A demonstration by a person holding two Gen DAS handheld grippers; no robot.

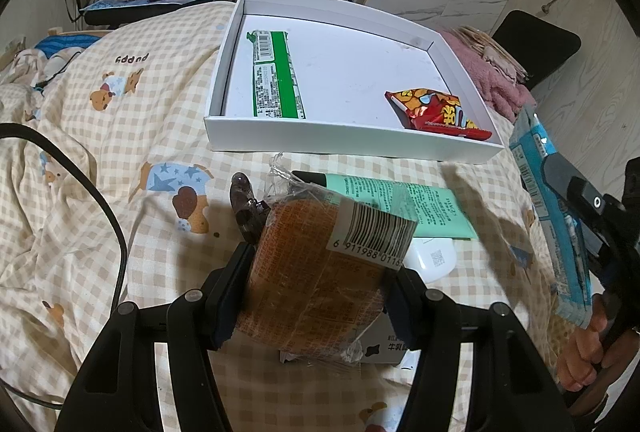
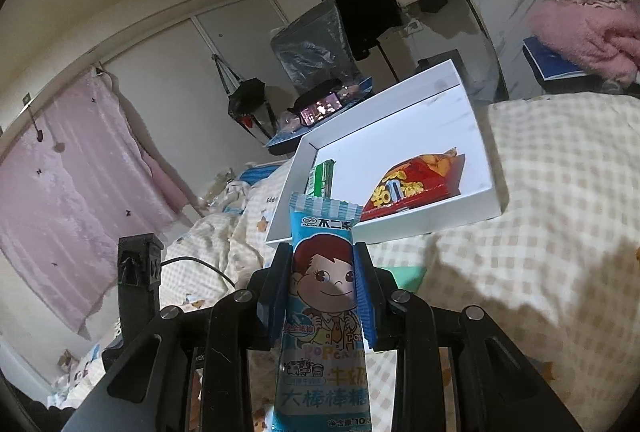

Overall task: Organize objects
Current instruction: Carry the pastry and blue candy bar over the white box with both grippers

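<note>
Squeezing an orange snack pack point(image 1: 316, 272) between its 2 fingers, the left gripper point(image 1: 316, 296) holds it above the checked blanket point(image 1: 120, 136). Past the fingertips sits a white box point(image 1: 352, 148) with a green packet point(image 1: 276, 76) and a red snack bag point(image 1: 436, 110) inside. Under the pack lie a mint green packet point(image 1: 400, 208), a small white thing point(image 1: 434, 258) and a dark hair clip point(image 1: 246, 206). The right gripper point(image 2: 322, 288) has its 2 fingers pressed on a blue lollipop packet point(image 2: 322, 312), which stands up tall between them, with the white box farther ahead.
</note>
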